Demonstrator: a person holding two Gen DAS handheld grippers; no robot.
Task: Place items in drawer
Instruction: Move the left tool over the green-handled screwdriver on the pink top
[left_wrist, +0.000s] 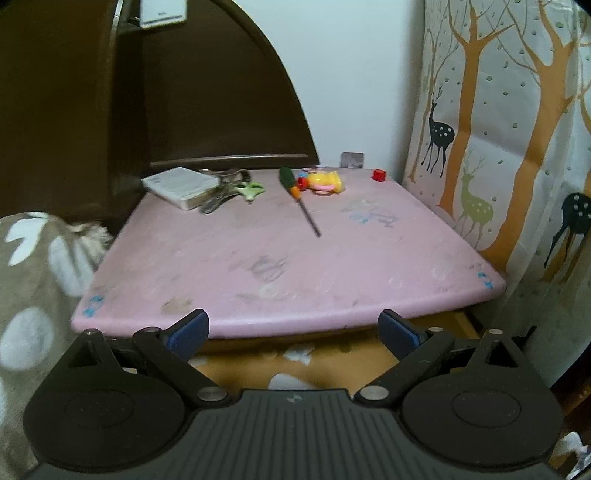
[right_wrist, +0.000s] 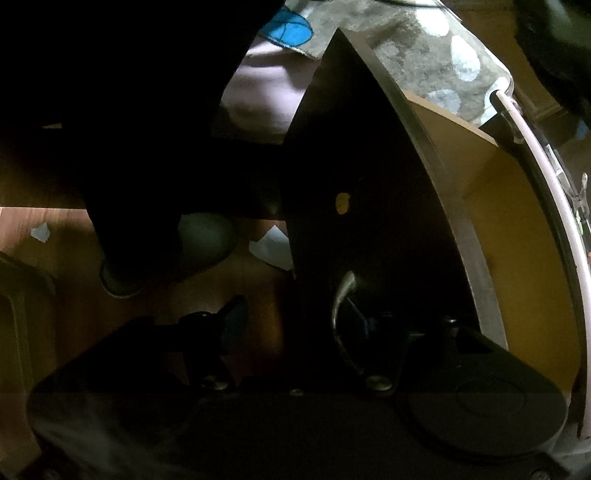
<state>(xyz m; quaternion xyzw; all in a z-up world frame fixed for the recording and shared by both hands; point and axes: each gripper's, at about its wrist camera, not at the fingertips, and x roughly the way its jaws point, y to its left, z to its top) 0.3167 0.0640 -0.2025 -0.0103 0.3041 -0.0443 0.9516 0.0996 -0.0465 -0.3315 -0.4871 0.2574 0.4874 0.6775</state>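
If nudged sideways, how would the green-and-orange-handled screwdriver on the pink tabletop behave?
The green-and-orange-handled screwdriver would probably roll, since handle and shaft look round. It looks rigid; the thin metal shaft may slip between tongs, so the thicker handle seems the safer grip.

Pale wall, deer-print curtain, wood floor.

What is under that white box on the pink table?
The white box rests partly on metal pliers, whose handles stick out at its front right. More metal shows behind it. The rest under the box is hidden.
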